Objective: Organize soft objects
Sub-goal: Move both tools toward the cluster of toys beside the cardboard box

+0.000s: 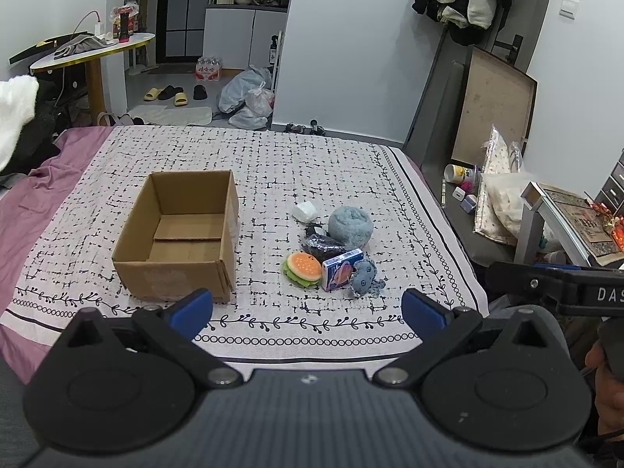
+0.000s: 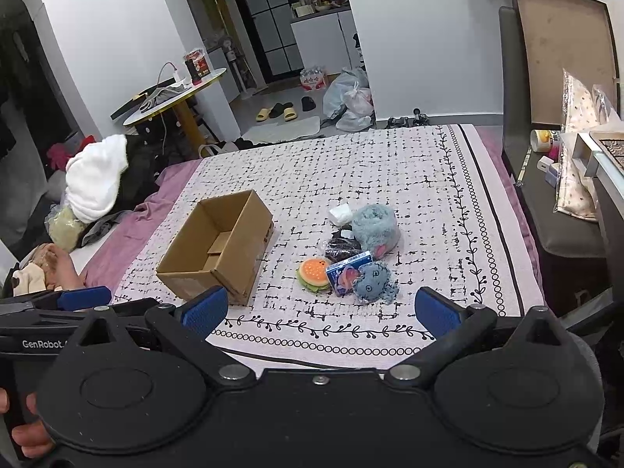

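Your left gripper (image 1: 307, 314) and right gripper (image 2: 321, 312) both hang released above the near edge of the blanket (image 1: 273, 163), jaws wide apart and holding nothing. "GenRobot" reads on the tool at the right view's lower left, "DAS" at the left view's right edge. At centre, a burger plush (image 1: 304, 268), blue carton (image 1: 342, 269), blue octopus plush (image 1: 364, 277), fuzzy blue roll (image 1: 350, 225) and white wad (image 1: 305, 211) cluster, touching, right of the open empty box (image 1: 179, 234)

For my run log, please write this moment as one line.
stage: before first pick | left gripper: open | right gripper: open | cardboard box: empty | toy pile: beside box
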A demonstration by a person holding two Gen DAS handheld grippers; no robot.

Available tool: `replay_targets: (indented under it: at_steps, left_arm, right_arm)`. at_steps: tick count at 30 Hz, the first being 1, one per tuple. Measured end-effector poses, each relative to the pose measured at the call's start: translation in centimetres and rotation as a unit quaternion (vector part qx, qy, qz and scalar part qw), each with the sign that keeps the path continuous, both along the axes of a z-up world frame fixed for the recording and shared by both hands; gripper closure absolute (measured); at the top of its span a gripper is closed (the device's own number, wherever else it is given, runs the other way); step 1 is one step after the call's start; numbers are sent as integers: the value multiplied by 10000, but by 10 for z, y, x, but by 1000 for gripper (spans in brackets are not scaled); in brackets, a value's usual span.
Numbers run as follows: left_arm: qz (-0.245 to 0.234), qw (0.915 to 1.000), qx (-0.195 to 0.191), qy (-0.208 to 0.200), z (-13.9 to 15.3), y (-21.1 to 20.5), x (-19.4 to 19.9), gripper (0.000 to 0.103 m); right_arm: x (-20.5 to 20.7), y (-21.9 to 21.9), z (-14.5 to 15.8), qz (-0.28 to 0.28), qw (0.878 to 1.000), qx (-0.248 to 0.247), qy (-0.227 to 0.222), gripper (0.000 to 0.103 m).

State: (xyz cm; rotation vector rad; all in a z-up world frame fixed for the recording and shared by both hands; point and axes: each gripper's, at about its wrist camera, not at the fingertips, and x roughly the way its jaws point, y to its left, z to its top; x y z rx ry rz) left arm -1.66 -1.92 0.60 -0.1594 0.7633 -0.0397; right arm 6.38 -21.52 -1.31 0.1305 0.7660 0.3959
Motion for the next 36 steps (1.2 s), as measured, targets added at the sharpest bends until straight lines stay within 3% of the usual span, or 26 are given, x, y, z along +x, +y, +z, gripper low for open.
replay_targets:
  at_steps: [16,36]
  left_arm:
    - [-91,9999,-42,-41,-7,-4,16,1]
    - [162,9997,-186,91,-41,3,56,3]
  right_arm:
    - [5,-1,-5,-10,10000,-20,24,0]
    - [41,-3,-47,18,9992,-12,394,0]
